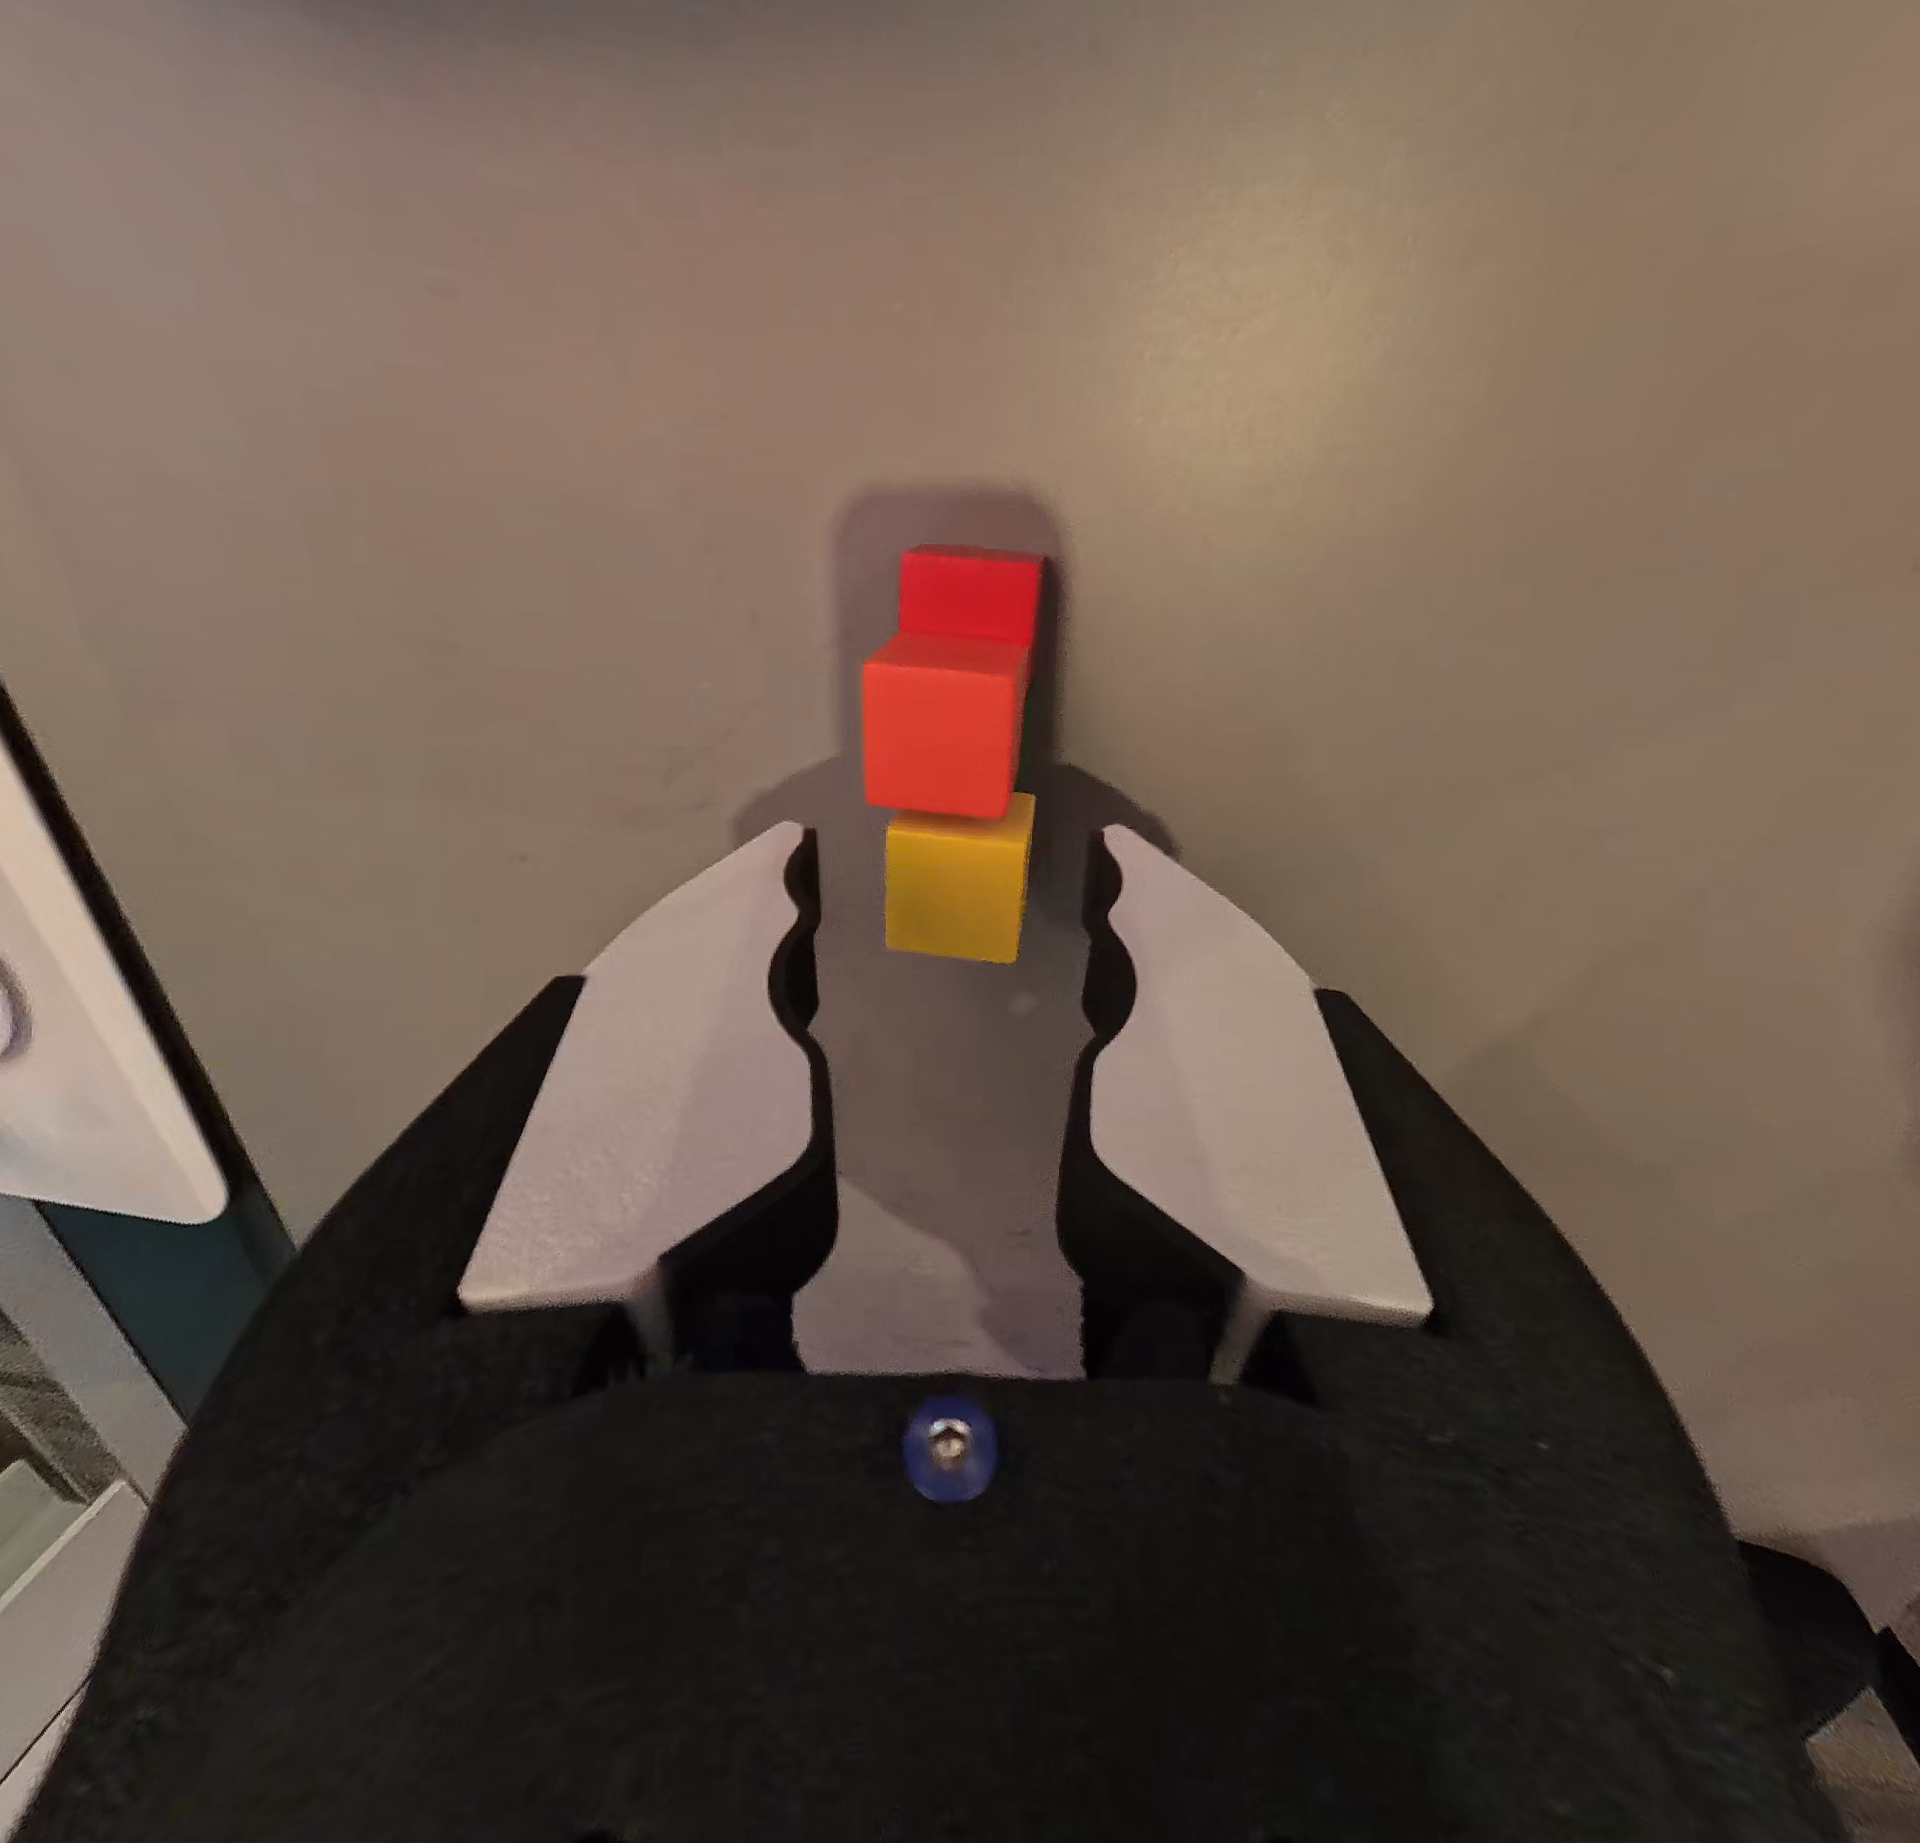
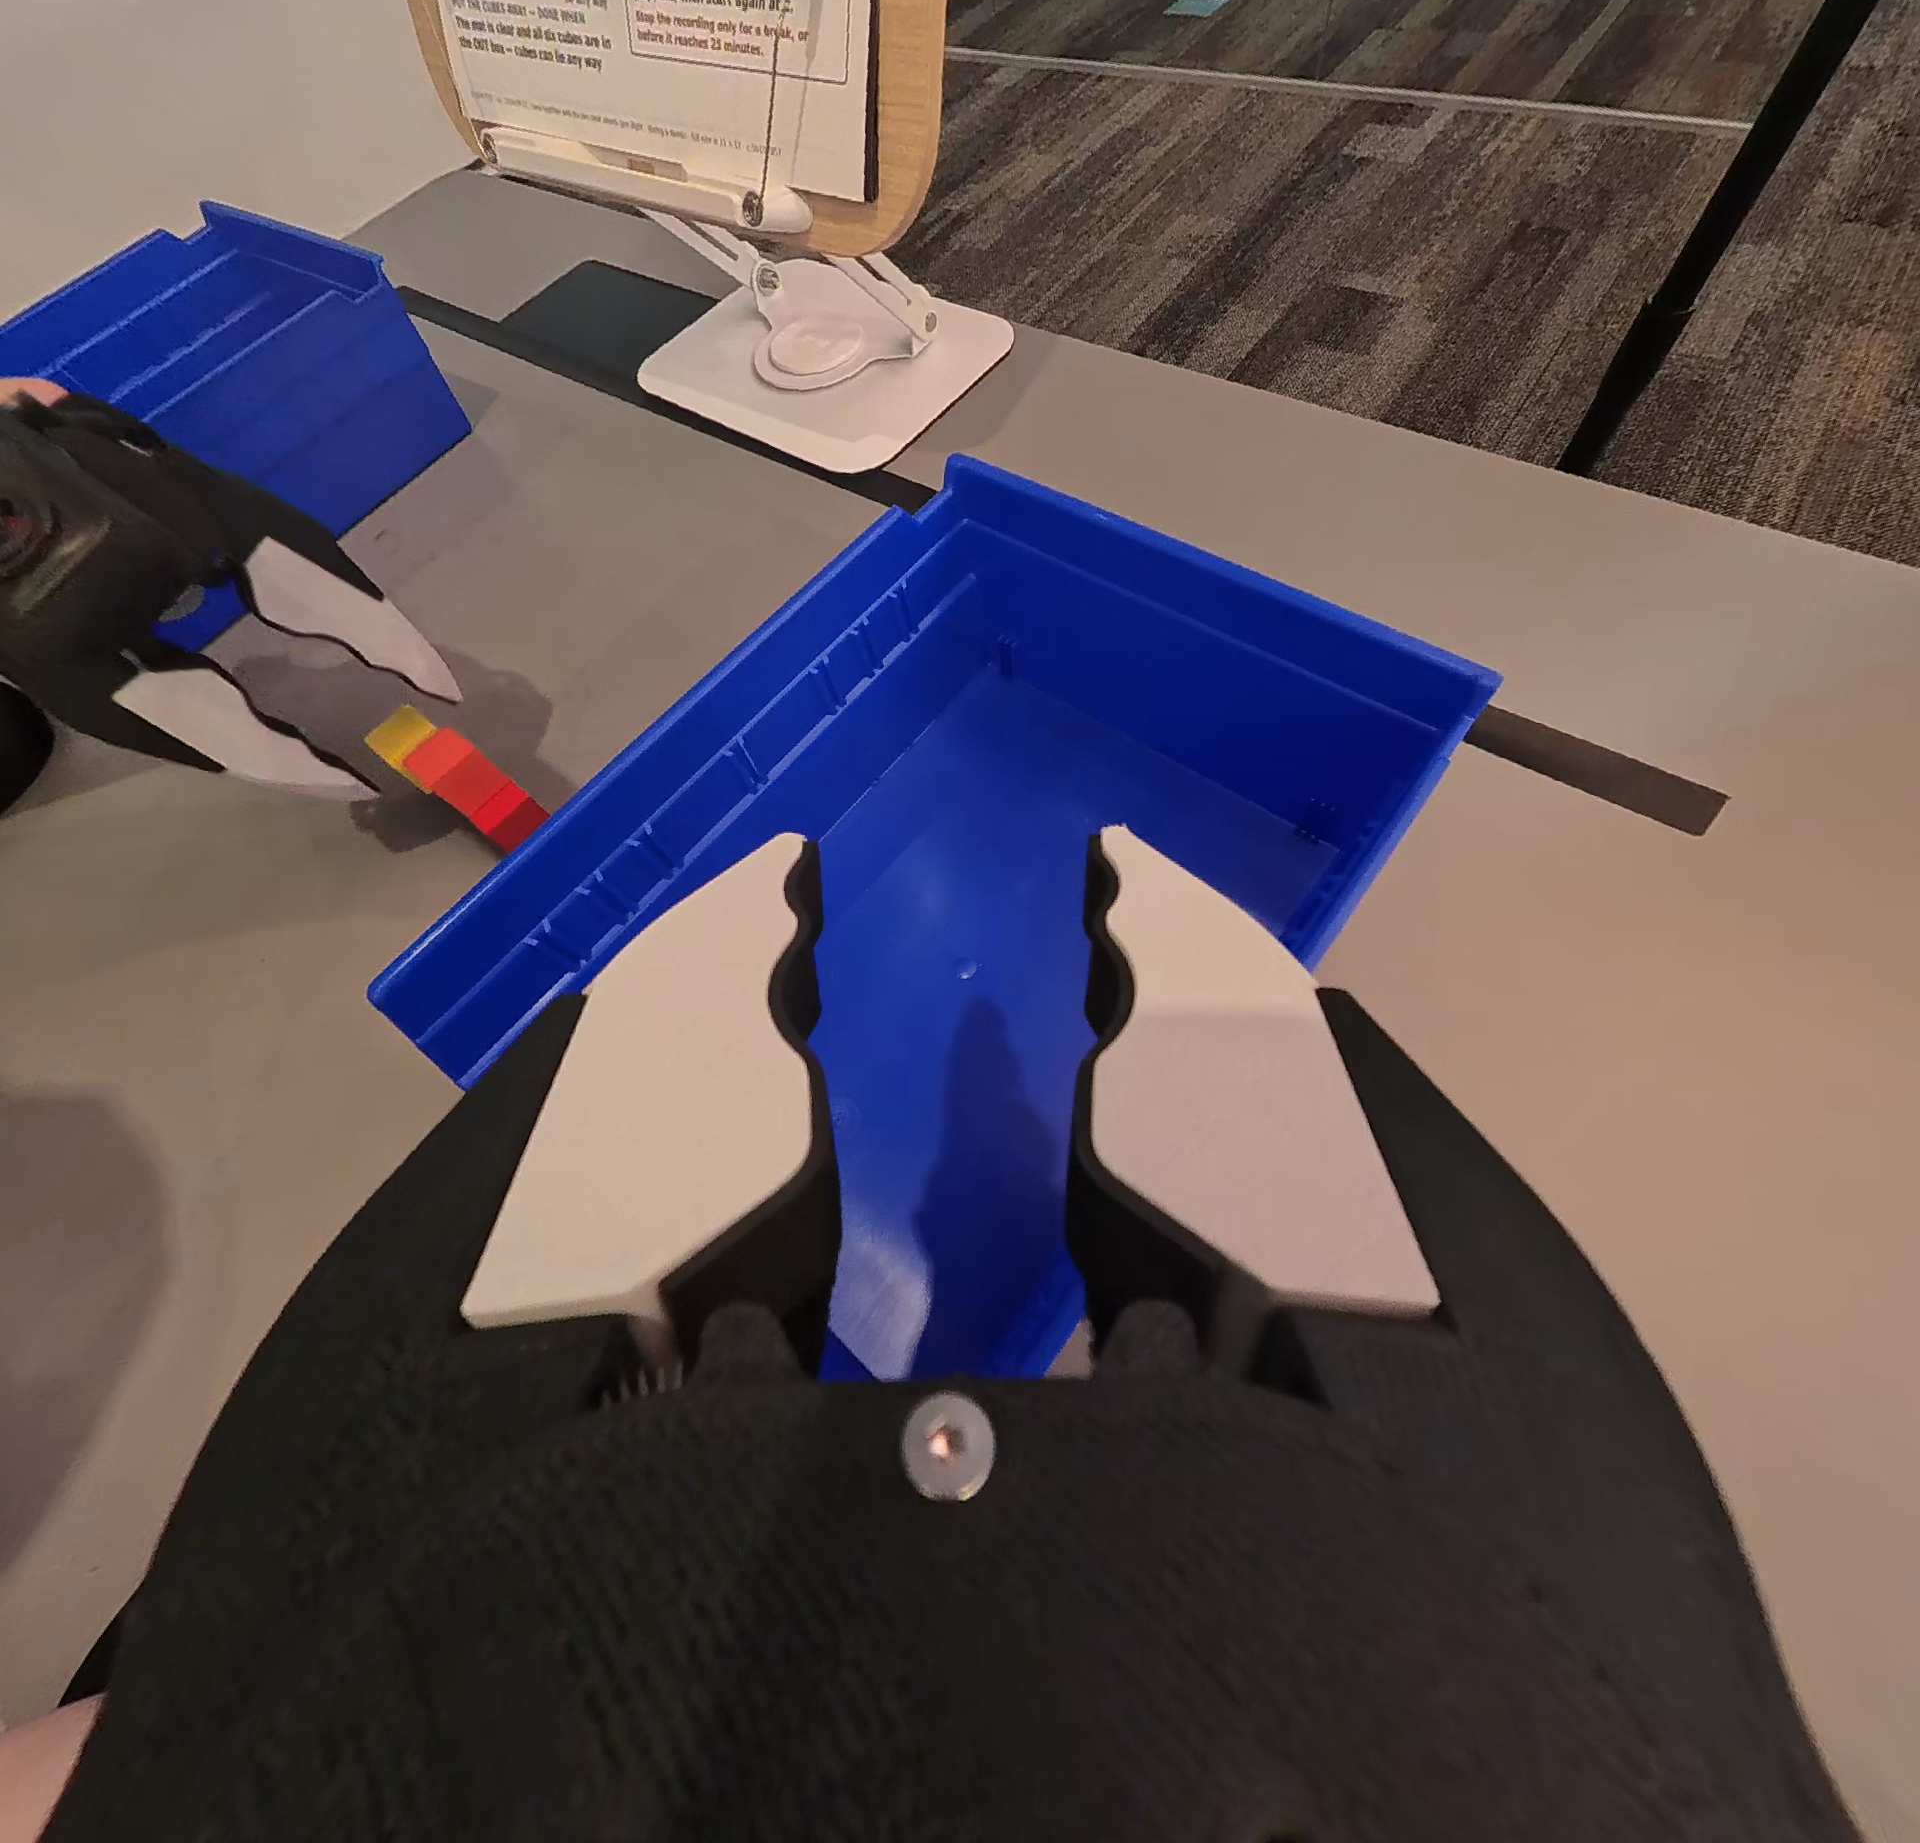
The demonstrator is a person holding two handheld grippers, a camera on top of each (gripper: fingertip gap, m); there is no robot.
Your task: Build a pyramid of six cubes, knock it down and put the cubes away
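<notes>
Left wrist view shows my left gripper (image 1: 951, 837) open, just before the small yellow wooden cube (image 1: 958, 881); the orange cube (image 1: 940, 728) and red cube (image 1: 971, 593) line up behind; my right gripper (image 2: 951, 843) hangs open over the empty blue plastic bin (image 2: 1195, 650); I should go slow and straight.

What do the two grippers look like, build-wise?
Both match. The left gripper and right gripper each have a black, matte, textured body that flares wide toward the camera, and two pale grey fingers that taper to points, with black wavy, scalloped inner edges. A screw sits centred on each body: blue-ringed on the left, plain silver on the right. No cables or sleeves visible.
</notes>
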